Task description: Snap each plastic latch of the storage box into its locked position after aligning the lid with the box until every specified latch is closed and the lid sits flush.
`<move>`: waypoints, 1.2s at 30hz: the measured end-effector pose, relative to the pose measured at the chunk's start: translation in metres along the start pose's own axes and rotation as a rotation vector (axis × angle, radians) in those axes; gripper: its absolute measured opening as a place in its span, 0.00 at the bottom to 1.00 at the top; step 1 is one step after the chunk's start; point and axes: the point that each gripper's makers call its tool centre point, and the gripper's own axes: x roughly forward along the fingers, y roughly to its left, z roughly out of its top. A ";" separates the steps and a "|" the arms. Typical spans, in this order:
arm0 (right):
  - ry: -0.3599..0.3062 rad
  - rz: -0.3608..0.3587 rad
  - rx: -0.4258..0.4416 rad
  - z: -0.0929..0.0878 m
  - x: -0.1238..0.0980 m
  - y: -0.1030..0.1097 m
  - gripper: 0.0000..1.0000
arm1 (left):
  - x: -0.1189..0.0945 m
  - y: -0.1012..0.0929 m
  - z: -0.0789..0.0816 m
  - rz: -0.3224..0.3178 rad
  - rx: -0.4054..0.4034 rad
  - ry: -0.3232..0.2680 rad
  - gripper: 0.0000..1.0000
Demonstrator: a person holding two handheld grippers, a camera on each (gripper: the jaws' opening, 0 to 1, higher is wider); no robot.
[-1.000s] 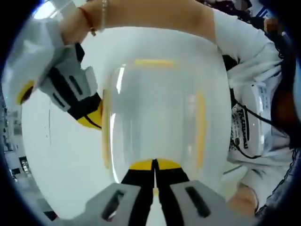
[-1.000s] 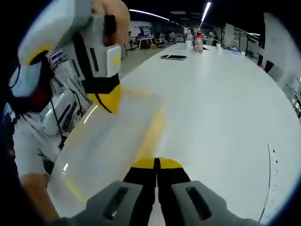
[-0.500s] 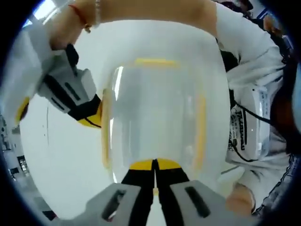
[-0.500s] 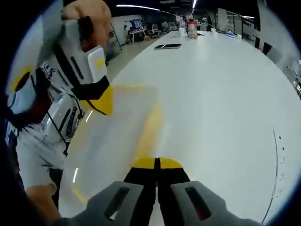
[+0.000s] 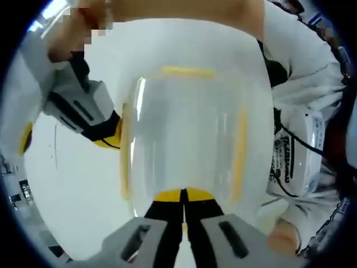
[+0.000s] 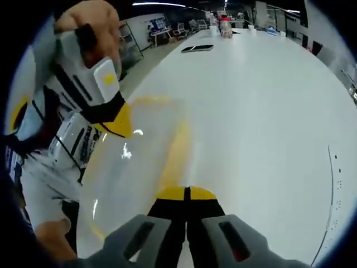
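Storage box four latches; phone far.

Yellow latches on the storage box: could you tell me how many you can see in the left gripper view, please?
3: one on the far edge, one on the left side, one on the right side. The left gripper may hide a fourth.

Little changes over the second. In the left gripper view, the right gripper, grey and black with yellow tips, sits slightly lower along the edge of the clear plastic storage box with yellow latches. In the right gripper view, the left gripper edges lower-left, and fresh glints show on the box lid.
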 end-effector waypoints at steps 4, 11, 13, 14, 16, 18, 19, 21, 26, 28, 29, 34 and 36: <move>0.007 0.028 0.027 -0.004 0.004 0.000 0.00 | 0.000 0.000 0.001 -0.002 -0.003 0.014 0.00; -0.023 0.062 0.050 -0.004 0.007 0.000 0.00 | -0.001 0.002 0.001 -0.003 0.015 0.041 0.00; -0.023 0.069 0.053 -0.004 0.007 0.001 0.00 | -0.001 0.002 0.000 -0.002 0.002 0.039 0.00; -0.025 0.072 0.057 -0.004 0.008 0.001 0.00 | -0.001 0.002 0.000 -0.004 -0.002 0.036 0.00; -0.022 0.078 0.062 -0.004 0.009 0.002 0.00 | -0.001 0.003 0.000 -0.005 0.004 0.031 0.00; -0.017 0.082 0.072 -0.004 0.012 0.000 0.00 | -0.001 0.002 0.000 -0.006 0.012 0.032 0.00; -0.013 0.076 0.070 -0.005 0.013 0.000 0.00 | -0.001 0.003 -0.001 -0.009 -0.009 0.033 0.00; -0.016 0.081 0.076 -0.005 0.012 0.000 0.00 | -0.001 0.002 -0.001 -0.008 -0.005 0.033 0.00; -0.012 0.087 0.110 -0.007 0.016 -0.002 0.00 | -0.001 0.002 -0.002 -0.007 -0.002 0.019 0.00; -0.020 0.093 0.126 -0.008 0.020 -0.003 0.00 | -0.002 0.003 -0.002 -0.006 0.000 0.018 0.00; -0.025 0.096 0.138 -0.010 0.022 -0.004 0.00 | -0.003 0.003 -0.002 -0.006 0.001 0.016 0.00; -0.029 0.103 0.175 -0.012 0.030 -0.003 0.00 | -0.006 0.005 -0.002 -0.012 0.001 0.017 0.00; -0.033 0.083 0.133 -0.006 0.027 -0.005 0.00 | -0.006 0.005 -0.002 -0.003 0.008 0.022 0.00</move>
